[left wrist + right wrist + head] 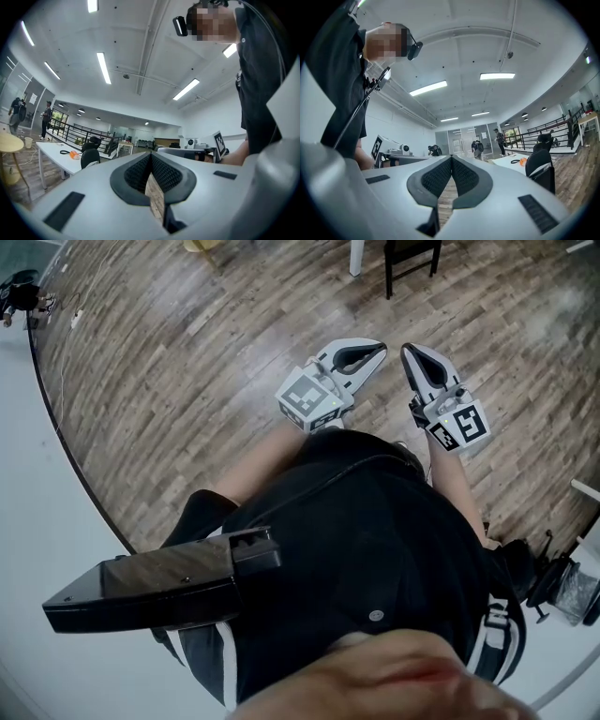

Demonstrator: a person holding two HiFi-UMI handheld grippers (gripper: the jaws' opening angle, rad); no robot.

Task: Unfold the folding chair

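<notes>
Wood-plank floor (169,362) fills most of the head view. The stretch nearest the operator carries no chair.

**Task status:** not started, judging from the present layout. No contact with the task's thing is shown.

**Gripper condition**
1. Left hand-held gripper (377,351): jaws pressed together. In the left gripper view the ribbed pads (165,176) meet along their length, with nothing between them.
2. Right hand-held gripper (410,354): jaws pressed together. In the right gripper view its pads (438,176) meet in the same way and hold nothing.
3. Both units are held side by side in front of the operator's black shirt (375,540). They are near each other but do not touch, and both are above bare floor.

**Location of the task's thing**
- The folding chair cannot be identified with certainty.
- The likely candidate is a dark chair frame (411,261) at the upper edge of the head view. It stands just beside a white post (356,257) and well apart from both grippers.
- Only its legs and lower rails are in view, so it cannot be determined whether it is folded or open.
- The black office chair (541,164) and the white desk (51,157) in the gripper views are room furniture, not the target.

**Remaining work (judgement)**
All steps remain:
1. Close the gap to the frame.
2. Open the jaws and take hold of it.
3. Spread the seat and back.
4. Set the chair standing on the floor.
</notes>
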